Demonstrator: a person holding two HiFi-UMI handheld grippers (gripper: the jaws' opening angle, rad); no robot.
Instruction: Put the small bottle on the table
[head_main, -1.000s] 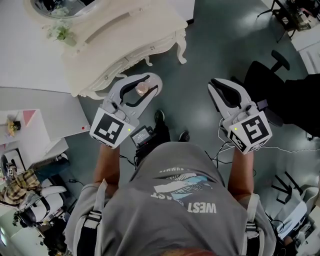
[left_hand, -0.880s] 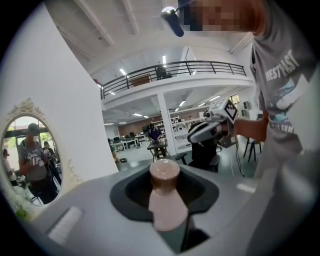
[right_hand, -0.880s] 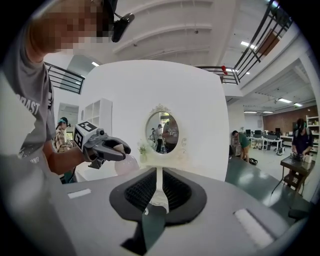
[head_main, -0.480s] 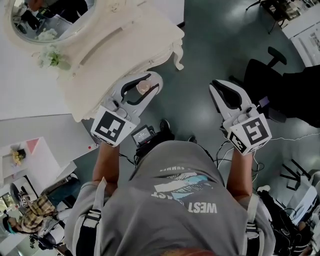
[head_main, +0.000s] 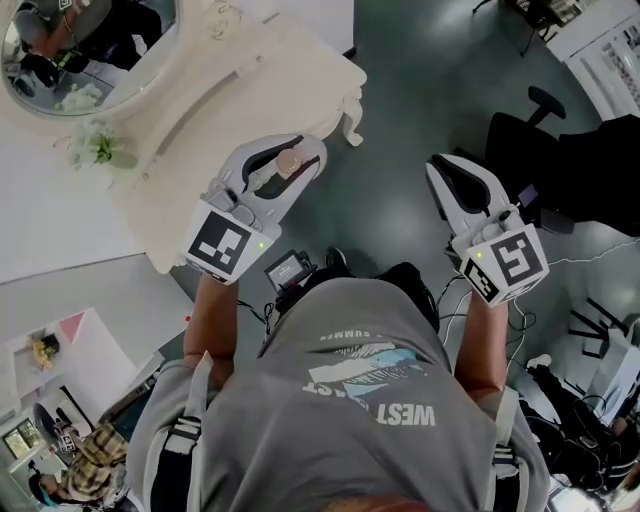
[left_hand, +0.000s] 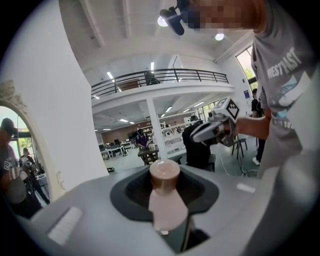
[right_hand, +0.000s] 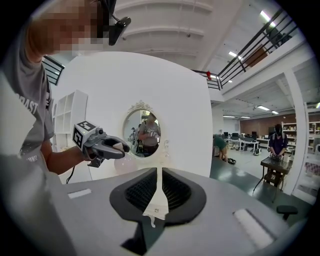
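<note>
The left hand-held gripper (head_main: 300, 155) grips a small pink bottle (head_main: 290, 163) with a round brown cap. In the left gripper view its jaws stand partly apart and close on the body of the bottle (left_hand: 167, 202), which sits upright between them with the cap pointing up. The right hand-held gripper (head_main: 447, 178) holds nothing. In the right gripper view its jaws (right_hand: 159, 187) meet along a thin seam with nothing between them, and it hangs over the grey floor (head_main: 400, 110), well apart from the left one.

The cream-white carved bench (head_main: 250, 70) with curved legs fills the upper left of the head view. It carries a round mirror (head_main: 90, 40) and a small green sprig of flowers (head_main: 100, 150). The bottle is in the air, and in the picture it lies at the lower right edge of the bench top. It is not set down on it, and whether it has crossed over the edge cannot be told from above.

So the pick-up looks done and the carry seems well along. What is left, by my reading, is to bring the bottle over a bare part of the bench top, lower it until its base rests there, then open the jaws and draw back. The bench surface near that edge looks free of other things.
</note>
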